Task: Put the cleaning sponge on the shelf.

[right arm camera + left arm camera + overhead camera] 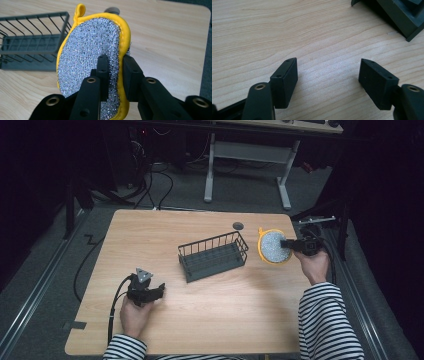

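One round scouring pad [87,55], silver mesh edged in yellow with a small yellow loop at its top, stands on edge in the centre of the right gripper view, pinched at its lower rim between the two black jaws of the right gripper [115,72], which are clamped tight on it. In the high view the same pad [271,247] sits right of centre, above the tabletop near the right edge of the table [210,315], with the right gripper [287,243] reaching in from the right in a hand at the end of a striped sleeve [327,320].

Just left of the pad in the high view stands one dark wire basket [213,256], near the middle of the frame and apart from the pad; it also appears at the upper left of the right gripper view [30,42].

At the lower left of the high view, the left gripper [161,289] rests on the wood. In the left gripper view its two jaws stand wide apart over bare tabletop, gripping nothing, with a corner of the basket [397,15] at the upper right.

One small dark round disc [238,225] lies on the table behind the basket.
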A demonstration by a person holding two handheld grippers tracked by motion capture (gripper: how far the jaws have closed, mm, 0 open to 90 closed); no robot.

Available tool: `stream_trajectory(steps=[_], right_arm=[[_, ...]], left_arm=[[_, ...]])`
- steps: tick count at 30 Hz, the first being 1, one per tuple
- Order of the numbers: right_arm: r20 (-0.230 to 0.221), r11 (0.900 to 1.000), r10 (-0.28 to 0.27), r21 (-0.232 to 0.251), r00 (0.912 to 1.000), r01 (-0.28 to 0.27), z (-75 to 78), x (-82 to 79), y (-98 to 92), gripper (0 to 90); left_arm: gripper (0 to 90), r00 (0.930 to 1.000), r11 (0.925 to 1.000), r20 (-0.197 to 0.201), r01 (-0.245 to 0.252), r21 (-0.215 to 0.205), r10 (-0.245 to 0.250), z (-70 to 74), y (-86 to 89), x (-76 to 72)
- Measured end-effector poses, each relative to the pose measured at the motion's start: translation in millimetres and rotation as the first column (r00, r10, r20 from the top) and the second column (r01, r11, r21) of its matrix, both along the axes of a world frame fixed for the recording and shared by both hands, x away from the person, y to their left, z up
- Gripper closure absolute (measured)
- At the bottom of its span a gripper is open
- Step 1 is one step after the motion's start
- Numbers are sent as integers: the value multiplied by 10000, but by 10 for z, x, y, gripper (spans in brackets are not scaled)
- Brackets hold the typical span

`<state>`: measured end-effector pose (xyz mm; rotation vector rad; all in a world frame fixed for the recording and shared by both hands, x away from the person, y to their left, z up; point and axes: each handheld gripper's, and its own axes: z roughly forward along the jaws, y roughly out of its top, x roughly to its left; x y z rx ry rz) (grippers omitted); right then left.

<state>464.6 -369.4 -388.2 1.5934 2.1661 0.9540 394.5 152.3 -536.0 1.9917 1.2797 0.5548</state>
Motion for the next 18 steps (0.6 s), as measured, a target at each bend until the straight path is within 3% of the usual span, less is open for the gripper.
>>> stream_trajectory(steps=[7, 18], right_arm=[[377, 9989, 462, -1, 9982, -463, 172, 45, 181, 773], [763, 9944, 1025, 195, 9918, -1043, 304, 180, 473, 769]], left_arm=[[322, 10000, 10000, 2, 1, -3, -1, 0, 0, 0], [320, 10000, 10000, -2, 20, 9, -20, 0, 0, 0]])
